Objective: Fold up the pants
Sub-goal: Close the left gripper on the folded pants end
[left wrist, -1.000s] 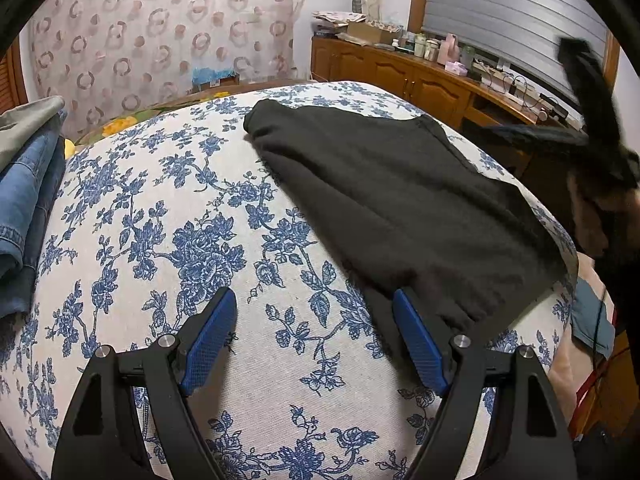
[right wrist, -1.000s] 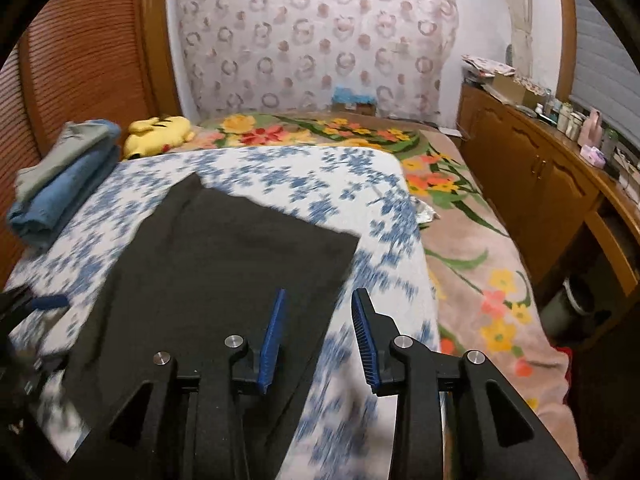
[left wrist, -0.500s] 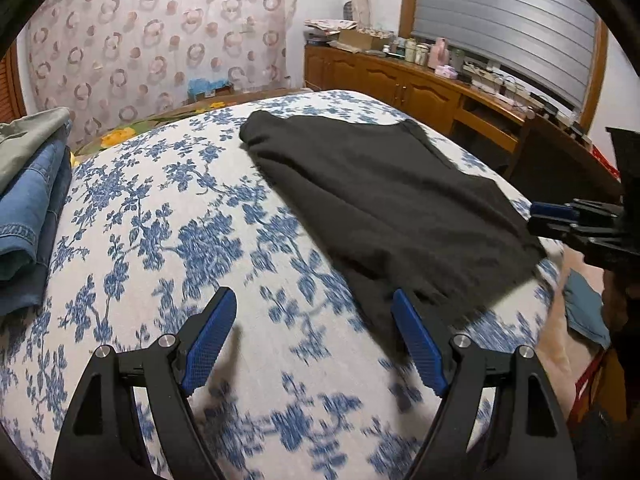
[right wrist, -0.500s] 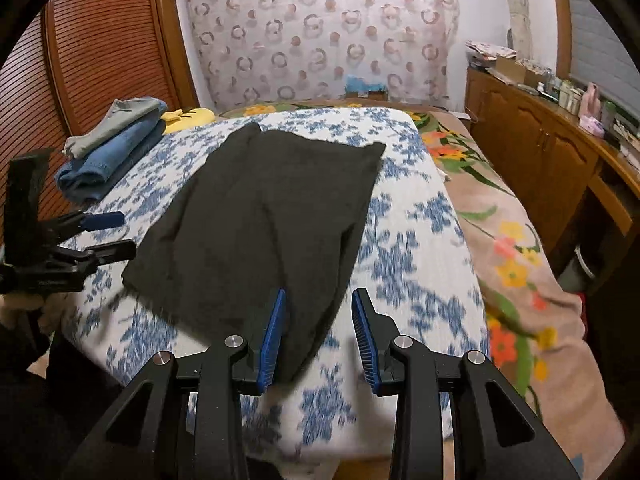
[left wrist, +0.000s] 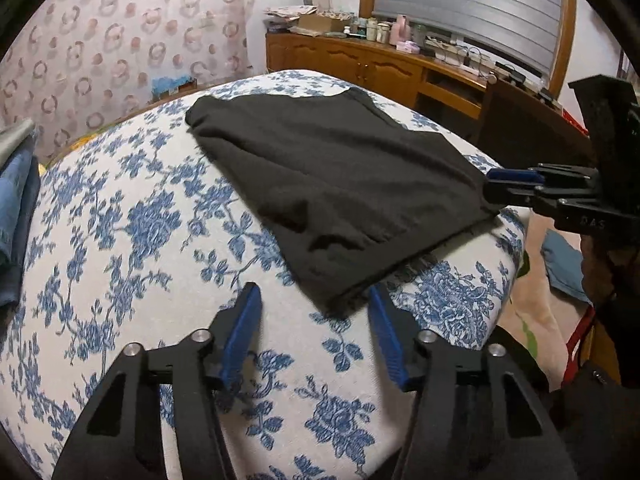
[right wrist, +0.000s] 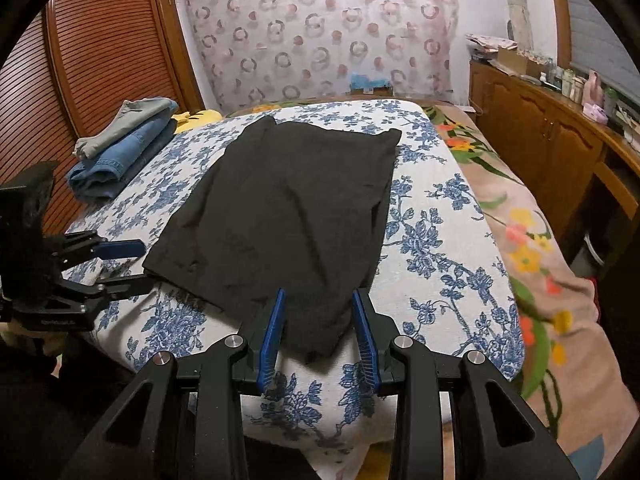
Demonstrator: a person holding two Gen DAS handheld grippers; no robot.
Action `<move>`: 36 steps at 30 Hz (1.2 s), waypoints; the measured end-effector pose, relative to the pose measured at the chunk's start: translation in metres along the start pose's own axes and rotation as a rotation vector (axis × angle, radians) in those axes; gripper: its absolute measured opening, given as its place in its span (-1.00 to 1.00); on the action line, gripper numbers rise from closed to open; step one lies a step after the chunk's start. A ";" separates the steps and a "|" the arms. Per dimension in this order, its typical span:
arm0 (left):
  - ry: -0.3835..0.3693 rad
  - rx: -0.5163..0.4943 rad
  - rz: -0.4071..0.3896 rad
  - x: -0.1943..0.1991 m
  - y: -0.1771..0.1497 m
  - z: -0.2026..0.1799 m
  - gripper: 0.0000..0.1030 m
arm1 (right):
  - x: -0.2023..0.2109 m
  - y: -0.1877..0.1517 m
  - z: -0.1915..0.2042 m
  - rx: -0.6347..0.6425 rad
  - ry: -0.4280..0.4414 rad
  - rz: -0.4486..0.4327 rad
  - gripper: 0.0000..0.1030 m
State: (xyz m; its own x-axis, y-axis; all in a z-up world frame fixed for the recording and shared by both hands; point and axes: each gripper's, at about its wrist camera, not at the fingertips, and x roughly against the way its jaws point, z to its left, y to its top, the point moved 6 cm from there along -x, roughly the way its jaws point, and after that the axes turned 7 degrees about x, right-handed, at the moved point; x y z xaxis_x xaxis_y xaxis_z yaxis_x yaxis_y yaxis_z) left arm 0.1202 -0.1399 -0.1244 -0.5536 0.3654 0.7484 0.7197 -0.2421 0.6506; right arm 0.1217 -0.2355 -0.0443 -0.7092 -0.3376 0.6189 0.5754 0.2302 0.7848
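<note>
Lying flat on the blue-flowered bedspread point(right wrist: 444, 236), the dark pants point(right wrist: 288, 216) reached to the bed's near edge. The left claw point(left wrist: 316, 330), its jaws just narrowed, straddled one near corner without pinching it. The right claw point(right wrist: 320, 330) stood partly open around the other near corner, pads apart from the cloth. Folded jeans point(right wrist: 120, 160) sat well apart.

Pants point(right wrist: 288, 216) on bed point(right wrist: 448, 248), folded clothes point(right wrist: 120, 152) left.
</note>
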 end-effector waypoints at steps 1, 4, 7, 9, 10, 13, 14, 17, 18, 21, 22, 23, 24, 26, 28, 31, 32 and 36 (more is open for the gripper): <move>-0.004 -0.005 0.000 -0.001 0.002 -0.002 -0.04 | 0.000 -0.001 0.001 -0.003 0.000 0.001 -0.31; -0.016 -0.014 0.000 -0.003 0.005 -0.006 -0.32 | -0.001 -0.003 0.002 -0.006 0.000 0.006 -0.31; -0.018 -0.019 -0.021 0.001 0.007 -0.009 -0.66 | -0.001 -0.005 0.001 -0.013 0.000 0.010 -0.31; -0.026 -0.014 -0.035 0.007 0.008 -0.010 -0.66 | 0.000 -0.006 0.000 -0.018 -0.002 0.008 -0.31; -0.028 -0.014 -0.036 0.007 0.009 -0.010 -0.66 | 0.001 -0.006 -0.001 -0.022 -0.001 0.008 -0.31; -0.024 -0.017 -0.034 0.008 0.009 -0.010 -0.67 | 0.000 -0.007 0.000 -0.030 0.004 0.010 -0.31; -0.023 -0.017 -0.031 0.007 0.008 -0.010 -0.67 | -0.001 -0.008 0.001 -0.031 0.004 0.012 -0.31; -0.022 -0.012 -0.022 0.004 0.007 -0.009 -0.67 | -0.004 -0.009 0.003 -0.033 0.005 0.017 -0.31; -0.022 -0.011 -0.019 0.003 0.006 -0.009 -0.67 | -0.005 -0.009 0.004 -0.033 0.002 0.020 -0.31; -0.018 -0.010 -0.013 0.000 0.004 -0.008 -0.67 | -0.007 -0.009 0.005 -0.033 -0.005 0.020 -0.31; -0.017 -0.008 -0.011 0.000 0.004 -0.008 -0.66 | -0.007 -0.009 0.005 -0.032 -0.010 0.018 -0.31; -0.018 -0.006 -0.012 0.000 0.003 -0.008 -0.66 | -0.008 -0.009 0.005 -0.030 -0.014 0.018 -0.31; -0.019 -0.004 -0.012 0.000 0.004 -0.008 -0.66 | -0.008 -0.009 0.005 -0.029 -0.017 0.018 -0.31; -0.019 -0.004 -0.012 0.000 0.003 -0.009 -0.67 | -0.008 -0.009 0.006 -0.030 -0.023 0.020 -0.30; -0.019 -0.003 -0.013 0.000 0.003 -0.008 -0.66 | -0.008 -0.010 0.006 -0.029 -0.029 0.020 -0.29; -0.022 0.002 -0.015 0.000 0.003 -0.007 -0.66 | -0.008 -0.010 0.007 -0.013 -0.051 0.017 -0.16; -0.023 0.004 -0.015 0.000 0.003 -0.007 -0.66 | -0.008 -0.010 0.006 -0.011 -0.060 0.017 -0.09; -0.025 0.007 -0.018 0.000 0.003 -0.007 -0.65 | -0.008 -0.010 0.005 -0.020 -0.053 0.014 -0.08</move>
State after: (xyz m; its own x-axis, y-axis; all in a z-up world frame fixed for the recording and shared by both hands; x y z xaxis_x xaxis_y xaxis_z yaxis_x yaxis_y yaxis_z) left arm 0.1196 -0.1468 -0.1220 -0.5559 0.3916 0.7332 0.7128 -0.2293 0.6629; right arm 0.1199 -0.2307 -0.0567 -0.7214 -0.2854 0.6310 0.5929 0.2165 0.7757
